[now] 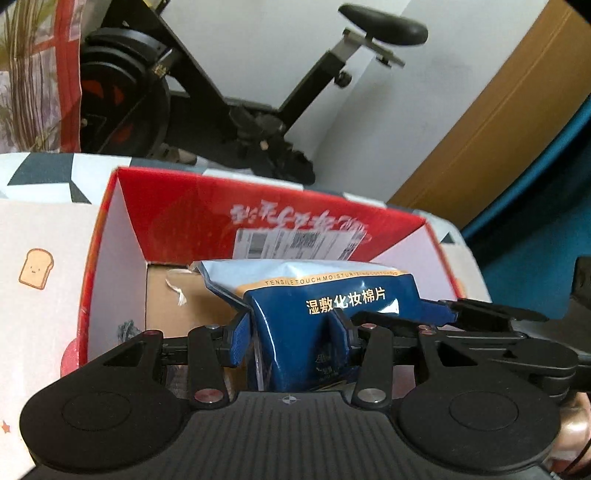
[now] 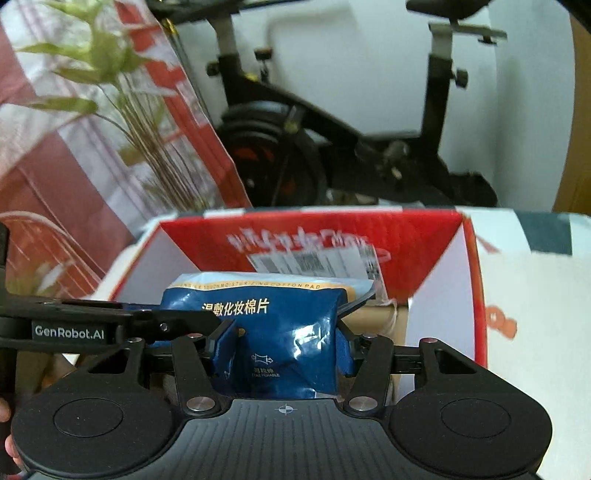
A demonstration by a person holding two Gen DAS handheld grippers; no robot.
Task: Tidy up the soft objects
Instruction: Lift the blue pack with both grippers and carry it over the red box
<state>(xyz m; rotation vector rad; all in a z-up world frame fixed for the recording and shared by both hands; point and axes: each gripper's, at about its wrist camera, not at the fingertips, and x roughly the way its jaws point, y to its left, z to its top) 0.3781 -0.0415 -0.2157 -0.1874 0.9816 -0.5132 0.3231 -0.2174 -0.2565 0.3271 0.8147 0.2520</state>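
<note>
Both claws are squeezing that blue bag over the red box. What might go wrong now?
1. The cotton pad bag is glossy and crumpled between the left gripper and right gripper; it might slip.
2. The red box has upright flaps the bag could catch on.

patterned cloth surface [image 1: 44,173], open red box [image 1: 177,206] on it

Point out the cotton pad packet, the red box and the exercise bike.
cotton pad packet [image 1: 332,295]: left wrist view, its blue printed front.
red box [image 2: 417,240]: right wrist view, its red far inner wall.
exercise bike [image 1: 384,24]: left wrist view, its black saddle.
</note>
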